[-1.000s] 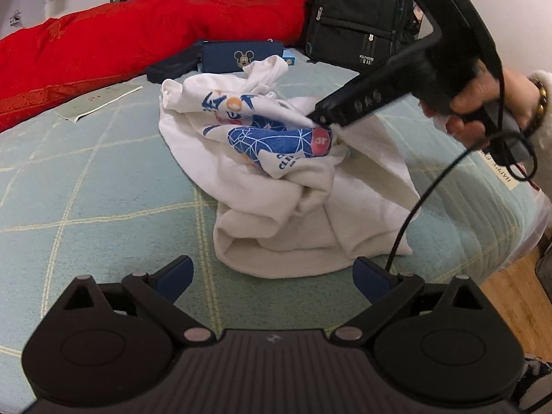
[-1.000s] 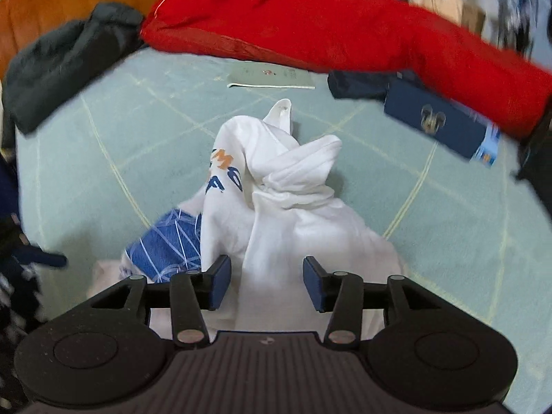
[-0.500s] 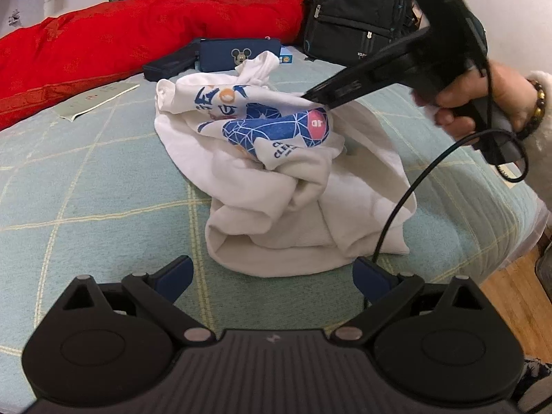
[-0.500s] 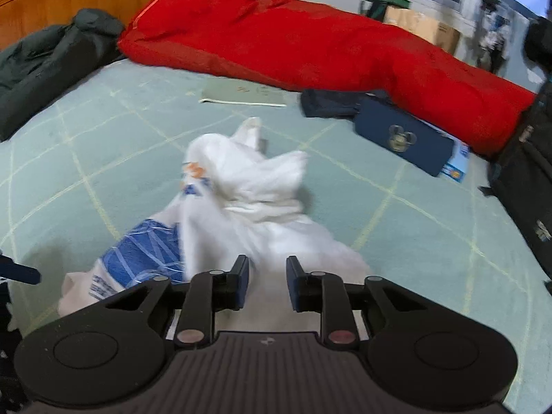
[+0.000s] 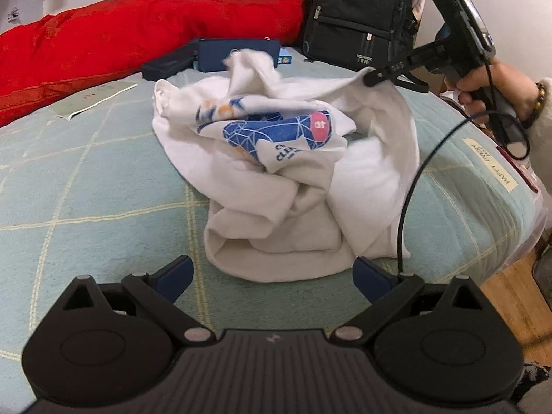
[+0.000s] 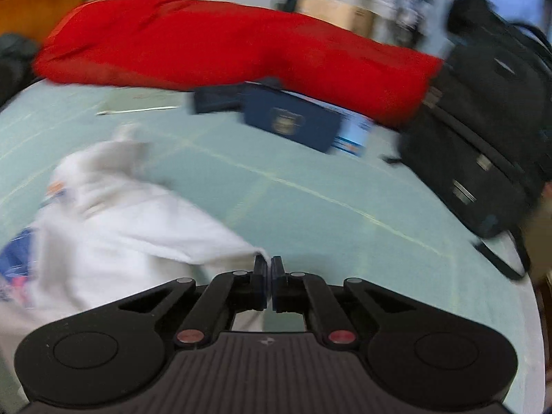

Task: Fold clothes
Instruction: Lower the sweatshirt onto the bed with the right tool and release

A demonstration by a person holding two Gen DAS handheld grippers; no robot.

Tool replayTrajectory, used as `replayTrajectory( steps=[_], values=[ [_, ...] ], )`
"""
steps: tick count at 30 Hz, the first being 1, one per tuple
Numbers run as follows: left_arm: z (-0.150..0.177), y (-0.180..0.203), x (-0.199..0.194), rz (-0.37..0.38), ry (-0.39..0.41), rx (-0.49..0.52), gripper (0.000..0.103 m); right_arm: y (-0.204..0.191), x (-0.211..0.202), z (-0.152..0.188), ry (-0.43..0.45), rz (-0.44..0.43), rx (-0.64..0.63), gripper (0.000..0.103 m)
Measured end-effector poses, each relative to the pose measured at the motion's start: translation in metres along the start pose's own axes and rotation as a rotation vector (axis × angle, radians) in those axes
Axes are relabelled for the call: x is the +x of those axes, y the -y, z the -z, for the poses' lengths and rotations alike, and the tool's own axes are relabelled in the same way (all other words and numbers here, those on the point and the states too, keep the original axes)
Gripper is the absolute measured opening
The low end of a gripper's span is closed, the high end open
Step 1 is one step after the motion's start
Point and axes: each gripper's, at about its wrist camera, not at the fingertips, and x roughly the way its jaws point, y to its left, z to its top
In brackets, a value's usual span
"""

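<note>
A red quilt (image 5: 138, 34) bolsters the far left edge of the bed (image 5: 86, 179), whose pale green cover, crossed by thin cream lines, gives a flat, slightly grippy bed for folding. Near it lie a thin booklet (image 5: 93, 98) and a navy pouch (image 5: 238, 53), pushed back well apart from the work. The left tool (image 5: 272, 276) hangs low at the near edge with its blue-padded fingers spread wide and nothing between them, probably waiting for a free hem. Mid-bed sits the white T-shirt (image 5: 276, 186), a soft, thick knit heaped in rumpled rolls with a blue geometric print and a pink dot showing on top; it is bunched, not flat or squared. To the right, the right tool (image 5: 371, 77), gripped by a hand (image 5: 483, 86), pinches a corner of the cloth and lifts it taut, likely to open the heap out. A black backpack (image 5: 358, 17) stands behind.
</note>
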Motion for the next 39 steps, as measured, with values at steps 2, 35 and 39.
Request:
replayTrajectory(
  steps=[2, 35, 39],
  values=[
    [0.000, 0.000, 0.001, 0.000, -0.004, 0.002, 0.099, 0.024, 0.008, 0.002, -0.025, 0.017, 0.061, 0.005],
    [-0.007, -0.010, 0.017, 0.002, -0.039, -0.010, 0.099, 0.050, 0.097, -0.051, -0.077, -0.174, 0.076, 0.032],
    [-0.010, -0.012, 0.023, 0.001, -0.051, -0.010, 0.099, 0.023, 0.134, -0.061, -0.126, -0.217, -0.004, 0.032]
  ],
)
